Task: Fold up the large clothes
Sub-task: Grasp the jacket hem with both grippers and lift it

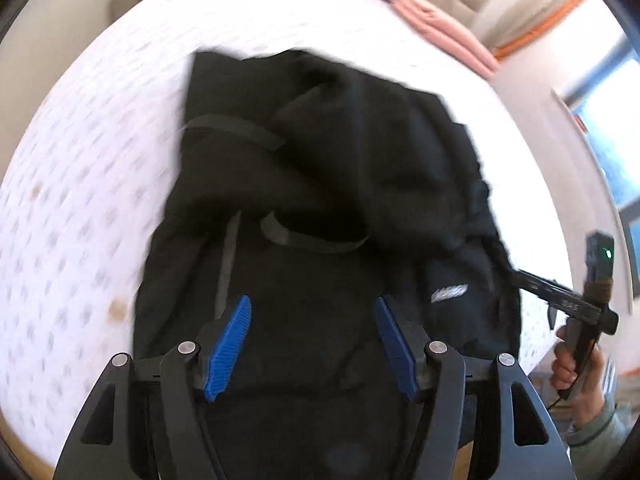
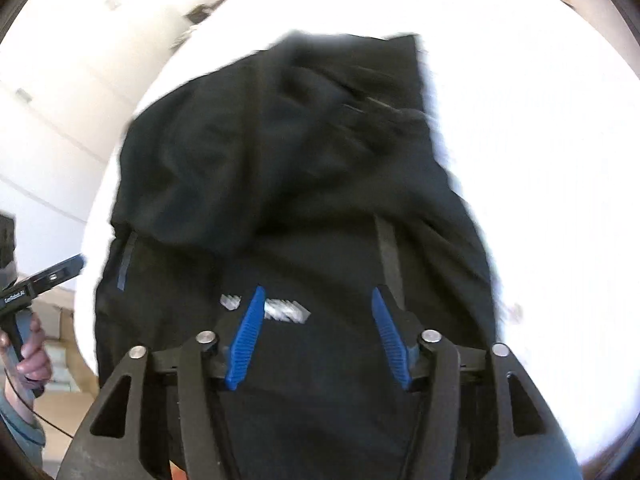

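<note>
A black garment lies partly folded, rumpled, on the bed; both grippers, left and right, hover with jaws spread (holding nothing), so smoothing and folding remain.

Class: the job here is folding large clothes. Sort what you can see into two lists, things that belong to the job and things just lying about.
Belongs to the job:
black garment, lying on the white patterned mattress
left gripper, open
right gripper, open

Just lying about:
pink folded cloth at the mattress's far edge
</note>
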{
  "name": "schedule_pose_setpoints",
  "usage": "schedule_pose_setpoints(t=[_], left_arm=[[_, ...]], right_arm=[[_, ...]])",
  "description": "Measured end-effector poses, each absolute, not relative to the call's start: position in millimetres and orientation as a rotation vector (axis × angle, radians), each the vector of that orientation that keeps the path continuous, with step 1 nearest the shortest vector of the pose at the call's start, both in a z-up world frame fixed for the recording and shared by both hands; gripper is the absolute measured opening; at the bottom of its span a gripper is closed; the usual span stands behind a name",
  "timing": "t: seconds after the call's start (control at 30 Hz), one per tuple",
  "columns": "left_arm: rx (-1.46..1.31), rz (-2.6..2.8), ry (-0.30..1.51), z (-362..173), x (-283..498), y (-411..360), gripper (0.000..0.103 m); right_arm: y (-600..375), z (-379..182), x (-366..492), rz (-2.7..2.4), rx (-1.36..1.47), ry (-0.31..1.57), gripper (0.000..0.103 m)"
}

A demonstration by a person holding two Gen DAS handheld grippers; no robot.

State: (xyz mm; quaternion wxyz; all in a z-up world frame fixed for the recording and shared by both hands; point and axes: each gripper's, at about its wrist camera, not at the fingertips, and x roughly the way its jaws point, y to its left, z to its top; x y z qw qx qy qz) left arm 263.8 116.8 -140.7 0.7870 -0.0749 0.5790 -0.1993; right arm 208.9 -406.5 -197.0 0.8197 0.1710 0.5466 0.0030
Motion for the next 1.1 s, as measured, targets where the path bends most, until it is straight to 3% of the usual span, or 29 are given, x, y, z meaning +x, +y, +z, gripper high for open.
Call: schedule_pose_setpoints(t=[0.33,0.67,0.8,1.1], left_arm=[[-0.067,-0.360,1.250,-213,226,134,0.067],[-0.190,-0.325,1.155,-216,178,203,0.067],[-0.218,-0.331,1.194,-221,146,227,0.072],[-0.474,-0.476,1.294,-270,106,246,0.071]], right_arm=[[-431,-243,110,-0.145,0.486,1.114,0.064],[-412,-230,77,-0.202,0.454,0.982,0.066],[-409,-225,42,-0.255,0.466,0.969,0.078],[-418,-249,-1,-0.283,0.517,1.032,0.078]])
